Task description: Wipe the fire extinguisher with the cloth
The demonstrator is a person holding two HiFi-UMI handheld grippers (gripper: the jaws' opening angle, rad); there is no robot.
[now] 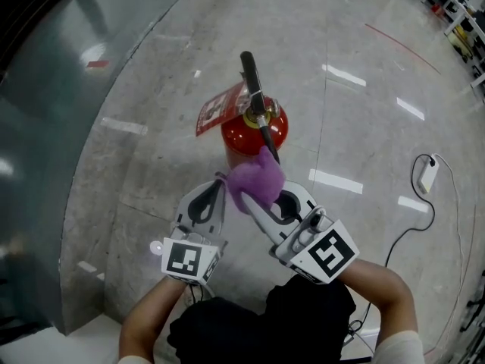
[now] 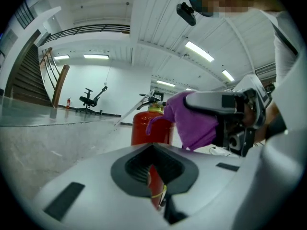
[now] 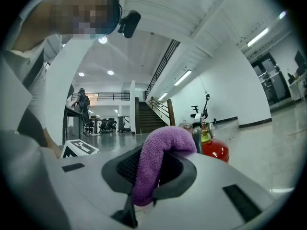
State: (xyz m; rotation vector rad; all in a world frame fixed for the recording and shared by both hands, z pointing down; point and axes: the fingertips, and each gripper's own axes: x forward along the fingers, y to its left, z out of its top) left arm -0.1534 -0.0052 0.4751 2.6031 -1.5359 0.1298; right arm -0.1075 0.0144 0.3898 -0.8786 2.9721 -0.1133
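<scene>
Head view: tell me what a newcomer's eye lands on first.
The red fire extinguisher stands mid-frame on the pale polished floor, with a long black handle on top. Just below it in the picture, a bright purple cloth is clamped in the right gripper and held up at the extinguisher's near side.

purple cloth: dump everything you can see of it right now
The purple cloth looks like soft, nubby microfibre, bunched into a lump rather than spread flat. The right gripper is shut on it: one fold is pinched between the fingers and the rest humps over their tips. It sits off the floor at the near upper side of the red fire extinguisher, beside its black hose. Actual contact cannot be confirmed.
</scene>
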